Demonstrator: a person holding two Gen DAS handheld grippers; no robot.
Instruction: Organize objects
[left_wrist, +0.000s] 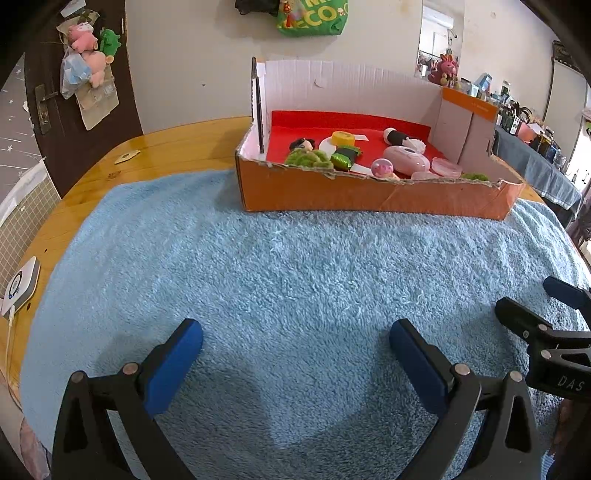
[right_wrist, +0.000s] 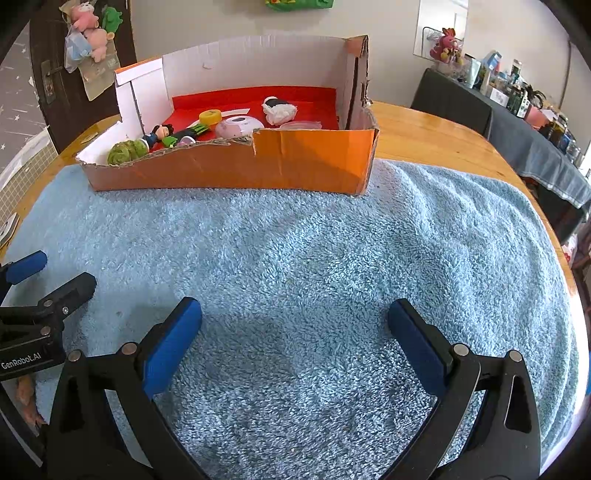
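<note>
An orange cardboard box (left_wrist: 369, 194) (right_wrist: 295, 166) with a red floor stands at the far side of a light blue towel (left_wrist: 295, 266) (right_wrist: 314, 266). Inside lie several small items: a green fuzzy ball (left_wrist: 306, 158) (right_wrist: 125, 150), a small doll (right_wrist: 159, 133), a yellow ring (left_wrist: 342, 138) (right_wrist: 210, 116), a pink oval case (left_wrist: 406, 159) (right_wrist: 238, 125) and a black-and-white plush (right_wrist: 279, 108). My left gripper (left_wrist: 295, 336) hovers open over bare towel, nothing between its blue pads. My right gripper (right_wrist: 293, 317) is likewise open and empty, beside the left one.
The towel covers a round wooden table (right_wrist: 436, 136). A white device with a cable (left_wrist: 20, 286) lies at the table's left edge. A dark door (left_wrist: 55, 103) with hanging plush toys is behind, and a cluttered side table (right_wrist: 524, 122) stands at the right.
</note>
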